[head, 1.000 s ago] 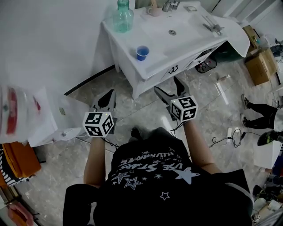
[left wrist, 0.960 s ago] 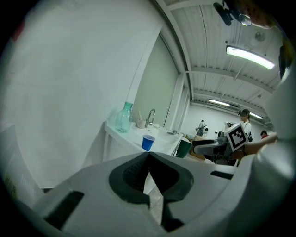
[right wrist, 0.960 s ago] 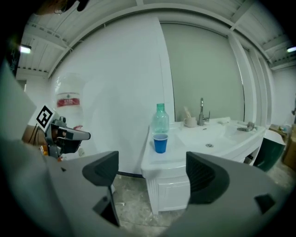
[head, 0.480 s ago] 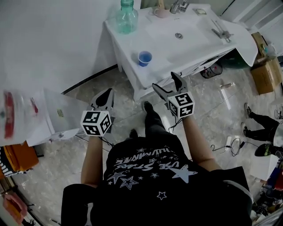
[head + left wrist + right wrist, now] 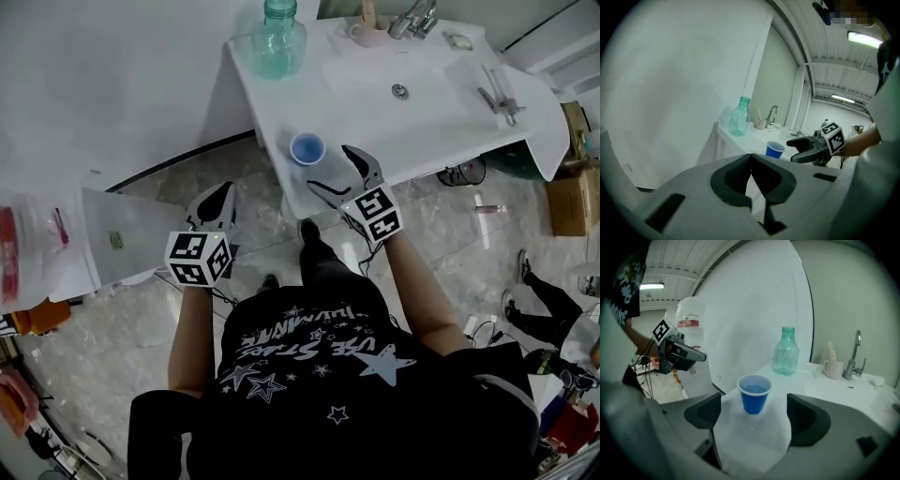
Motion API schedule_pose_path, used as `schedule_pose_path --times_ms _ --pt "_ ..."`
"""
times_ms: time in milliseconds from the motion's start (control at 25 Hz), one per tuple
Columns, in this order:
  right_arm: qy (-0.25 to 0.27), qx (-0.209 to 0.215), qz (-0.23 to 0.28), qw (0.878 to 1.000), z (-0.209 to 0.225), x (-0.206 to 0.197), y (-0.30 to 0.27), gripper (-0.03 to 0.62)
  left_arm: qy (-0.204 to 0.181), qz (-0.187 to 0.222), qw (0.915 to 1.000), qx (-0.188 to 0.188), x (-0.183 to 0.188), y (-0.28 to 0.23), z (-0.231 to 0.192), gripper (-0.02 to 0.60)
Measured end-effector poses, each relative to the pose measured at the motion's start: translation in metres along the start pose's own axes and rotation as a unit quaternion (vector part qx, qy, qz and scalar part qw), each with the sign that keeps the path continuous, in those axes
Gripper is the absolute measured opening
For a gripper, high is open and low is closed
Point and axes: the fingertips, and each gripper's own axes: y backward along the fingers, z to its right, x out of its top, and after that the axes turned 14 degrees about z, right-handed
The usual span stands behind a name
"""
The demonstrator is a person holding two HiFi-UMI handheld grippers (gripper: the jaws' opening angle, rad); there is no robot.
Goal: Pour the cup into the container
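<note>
Bare white counter [image 5: 375, 103] is seen on every side of the blue cup [image 5: 307, 148], which stands close to the front edge. Its flanks are left free for the wide-spread jaws of the right gripper [image 5: 327, 167], held just short of the cup. Well behind the cup, the green bottle [image 5: 279, 42] is set against the wall. Behind the cup and to its right, a mug [image 5: 368, 35] and tap [image 5: 412, 19] are ranged.
</note>
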Motion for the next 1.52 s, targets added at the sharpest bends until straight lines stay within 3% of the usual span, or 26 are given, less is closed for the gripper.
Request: schedule_pose_path --times_ms 440,800,1240,1520 --pt "0.004 0.131 -0.052 0.99 0.006 -0.027 -0.038 0.399 0.009 0.006 0.9984 0.056 0.0 -0.032 -0.016 0.009" --pt "0.049 0.204 -0.033 0.977 0.007 -0.02 -0.057 0.393 0.013 0.006 0.9957 0.092 -0.002 -0.042 -0.02 0.009" --pt "0.083 0.278 -0.038 0.956 -0.008 -0.031 -0.069 0.373 0.015 0.0 0.9912 0.131 -0.009 -0.034 -0.026 0.009" --pt "0.078 0.303 -0.03 0.949 -0.017 -0.03 -0.071 0.306 0.017 0.0 0.989 0.147 -0.011 -0.027 -0.029 0.009"
